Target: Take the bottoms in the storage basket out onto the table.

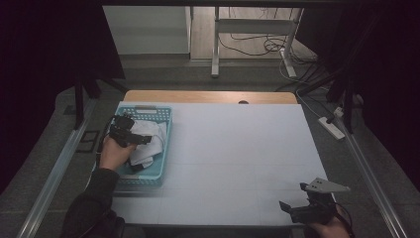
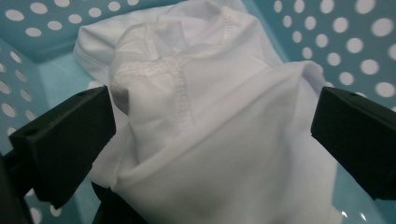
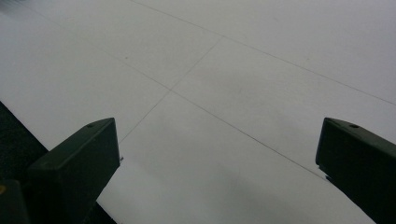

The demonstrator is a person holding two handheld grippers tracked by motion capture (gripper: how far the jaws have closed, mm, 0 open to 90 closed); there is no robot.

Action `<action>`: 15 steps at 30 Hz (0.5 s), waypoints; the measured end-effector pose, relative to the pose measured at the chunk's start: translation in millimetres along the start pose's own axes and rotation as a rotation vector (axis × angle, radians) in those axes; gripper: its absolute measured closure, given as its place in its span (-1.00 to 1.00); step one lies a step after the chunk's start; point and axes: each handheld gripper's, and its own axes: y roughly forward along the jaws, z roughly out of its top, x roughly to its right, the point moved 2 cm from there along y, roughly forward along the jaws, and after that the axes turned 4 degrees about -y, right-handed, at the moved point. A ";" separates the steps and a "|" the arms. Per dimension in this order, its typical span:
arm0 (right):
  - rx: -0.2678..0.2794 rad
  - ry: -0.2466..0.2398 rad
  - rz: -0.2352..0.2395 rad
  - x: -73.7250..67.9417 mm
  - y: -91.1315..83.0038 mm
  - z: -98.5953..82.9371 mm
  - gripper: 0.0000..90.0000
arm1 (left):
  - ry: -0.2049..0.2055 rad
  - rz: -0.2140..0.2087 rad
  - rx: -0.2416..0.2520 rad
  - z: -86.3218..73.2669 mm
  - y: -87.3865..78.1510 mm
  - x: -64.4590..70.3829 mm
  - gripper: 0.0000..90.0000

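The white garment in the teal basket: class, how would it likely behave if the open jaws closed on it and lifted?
The white garment lies crumpled in soft folds, so it would probably droop and hang limp. Thin stitched fabric suggests it is light. It may drag over the basket wall rather than lift cleanly.

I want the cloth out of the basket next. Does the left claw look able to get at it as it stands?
Probably yes. The left claw is open, its jaws standing on either side of the white cloth inside the basket, with nothing between them and the fabric.
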 end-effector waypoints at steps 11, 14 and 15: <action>-0.001 0.000 0.002 0.1 0.1 0.0 -1.00 | 0.020 -0.028 -0.077 1.5 22.8 -7.7 -1.00; -0.001 0.000 0.002 0.1 0.1 0.0 -1.00 | 0.031 -0.021 -0.108 1.5 27.4 -7.2 -1.00; -0.001 0.000 0.002 0.1 0.2 0.0 -1.00 | 0.034 -0.019 -0.118 1.6 28.9 -6.8 -1.00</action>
